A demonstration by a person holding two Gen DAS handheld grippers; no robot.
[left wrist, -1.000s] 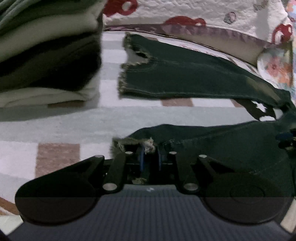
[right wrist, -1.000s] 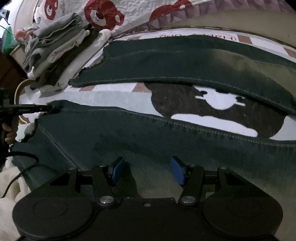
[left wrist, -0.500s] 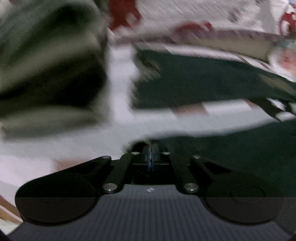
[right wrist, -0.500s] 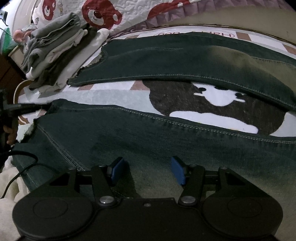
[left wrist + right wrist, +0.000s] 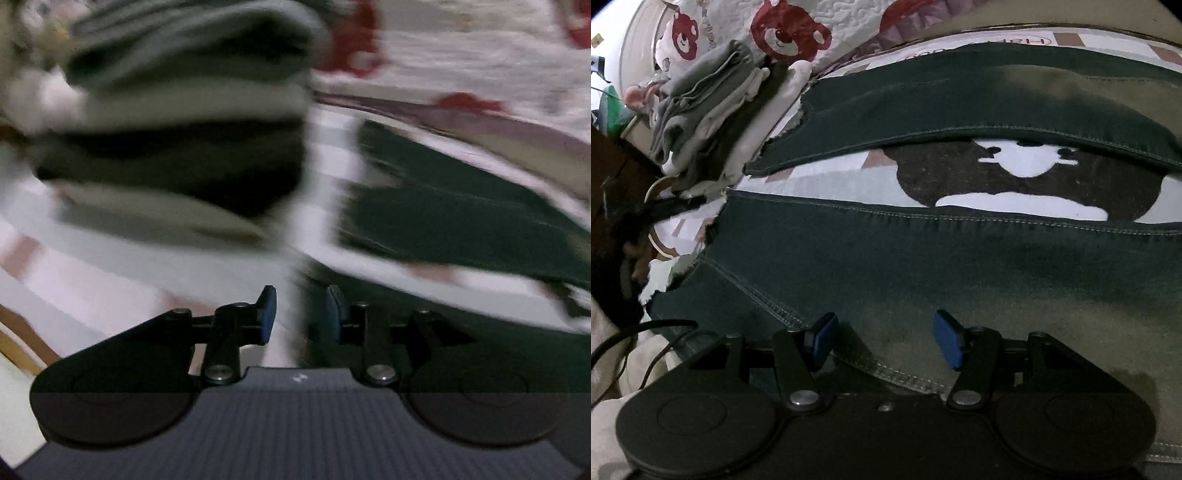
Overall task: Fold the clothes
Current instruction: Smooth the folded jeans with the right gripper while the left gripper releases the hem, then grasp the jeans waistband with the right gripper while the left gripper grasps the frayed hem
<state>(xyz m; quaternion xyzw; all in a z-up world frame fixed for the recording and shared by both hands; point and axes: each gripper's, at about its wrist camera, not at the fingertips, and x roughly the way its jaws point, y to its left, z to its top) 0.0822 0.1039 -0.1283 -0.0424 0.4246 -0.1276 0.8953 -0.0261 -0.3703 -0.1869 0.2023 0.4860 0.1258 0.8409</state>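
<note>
Dark green jeans (image 5: 923, 266) lie spread on the bed, their two legs running leftward with frayed hems. My right gripper (image 5: 886, 341) is open and empty, hovering low over the near leg. In the blurred left wrist view my left gripper (image 5: 297, 314) is open and empty, at the near leg's hem; the far leg (image 5: 443, 210) lies ahead to the right. The left gripper also shows in the right wrist view (image 5: 665, 208) as a dark blurred shape at the near leg's hem.
A stack of folded clothes (image 5: 713, 110) (image 5: 177, 147) stands at the left end of the bed. A quilt with red bears (image 5: 798, 29) lies behind. The sheet's brown bear print (image 5: 1015, 173) shows between the legs. A black cable (image 5: 639, 332) trails at lower left.
My left gripper has opened and let go of the near leg's frayed hem, and it is swinging fast. The right gripper has stayed open over the near leg.
</note>
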